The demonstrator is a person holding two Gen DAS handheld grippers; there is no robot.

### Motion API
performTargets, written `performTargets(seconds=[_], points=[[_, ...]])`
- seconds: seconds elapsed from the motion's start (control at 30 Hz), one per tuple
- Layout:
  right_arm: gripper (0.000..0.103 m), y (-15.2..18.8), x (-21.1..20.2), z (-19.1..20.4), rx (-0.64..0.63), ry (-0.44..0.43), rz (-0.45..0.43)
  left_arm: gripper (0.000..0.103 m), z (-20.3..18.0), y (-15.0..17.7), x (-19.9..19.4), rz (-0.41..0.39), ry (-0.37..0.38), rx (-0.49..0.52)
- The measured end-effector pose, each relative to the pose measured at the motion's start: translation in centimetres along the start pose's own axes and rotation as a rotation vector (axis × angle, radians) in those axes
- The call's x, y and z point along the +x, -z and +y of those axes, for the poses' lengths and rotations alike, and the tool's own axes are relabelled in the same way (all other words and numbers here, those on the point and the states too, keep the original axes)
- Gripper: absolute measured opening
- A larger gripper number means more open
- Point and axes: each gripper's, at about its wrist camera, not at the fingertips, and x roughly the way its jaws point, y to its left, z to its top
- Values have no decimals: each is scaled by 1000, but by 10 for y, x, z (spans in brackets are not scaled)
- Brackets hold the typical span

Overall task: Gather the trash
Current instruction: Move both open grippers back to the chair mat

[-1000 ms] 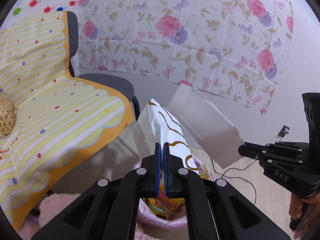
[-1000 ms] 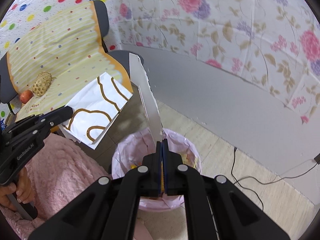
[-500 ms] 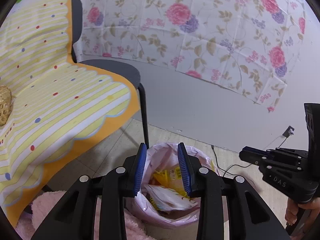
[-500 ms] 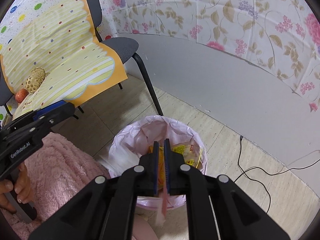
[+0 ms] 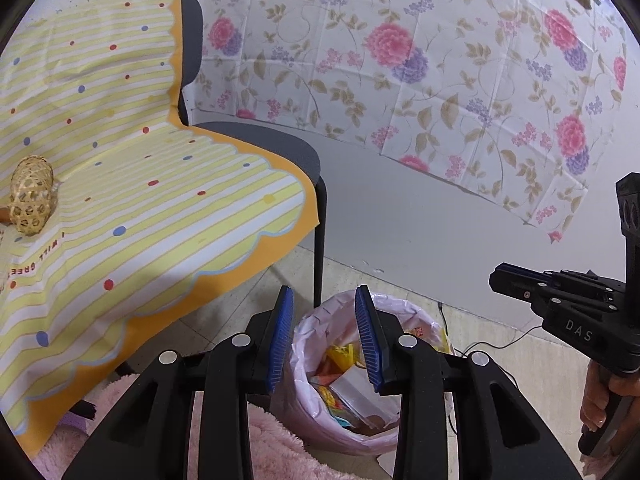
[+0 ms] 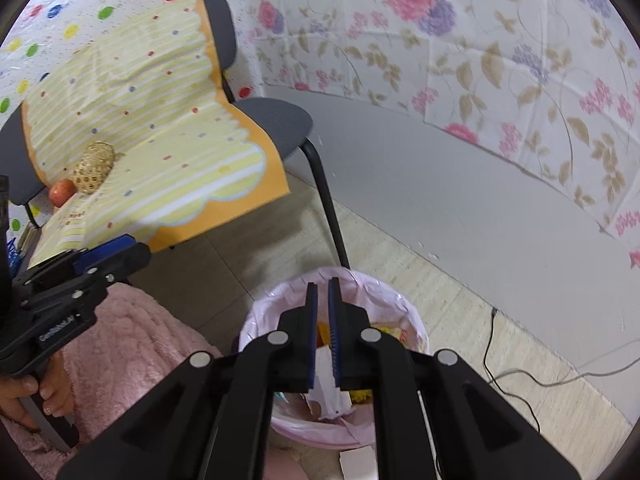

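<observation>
A bin lined with a pink bag stands on the floor below both grippers, filled with wrappers and paper. It also shows in the right wrist view. My left gripper is open and empty above the bin. My right gripper is slightly open with nothing between its pads; white paper lies in the bin beneath it. The right gripper shows at the right of the left wrist view, and the left gripper at the left of the right wrist view.
A grey chair draped with a yellow striped cloth stands left of the bin. A woven basket and an orange fruit lie on the cloth. A pink fluffy rug and a black cable are on the floor. A paper scrap lies beside the bin.
Both grippers were shut on paper wrappers a second ago. They opened, and the wrappers dropped into the bin. The left jaws opened wider than half a second ago.
</observation>
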Motion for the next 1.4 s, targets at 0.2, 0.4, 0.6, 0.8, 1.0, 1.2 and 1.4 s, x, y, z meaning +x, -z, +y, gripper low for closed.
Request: performTargets(seconds=[0.2,0.4,0.6,0.8,1.0,1.2,1.4], points=[[6,-7,7,13,-19,-40,8,48,16,-3,-8,-16,-58,-22],[6,-21,15,42,-82,-101,0,48,45,-8,-18,-13,-165,-73],[6,-42,23,78,-153,-171,-19,49,73,-13,-34,-30,-261,-109],[21,-68,29,125,-247,-234,-42,59,108,-14,-58,-64,-349,-160],[28,-86,41,180,-325,-311,-40,61,151,-13,-87,-67,-459,-226],[30,-106,51,226,-380,-366,-49,65,190,-14,-120,-85,-560,-290],[50,-124,61,273,-445,-403,-63,75,225,-17,-142,-107,-624,-337]])
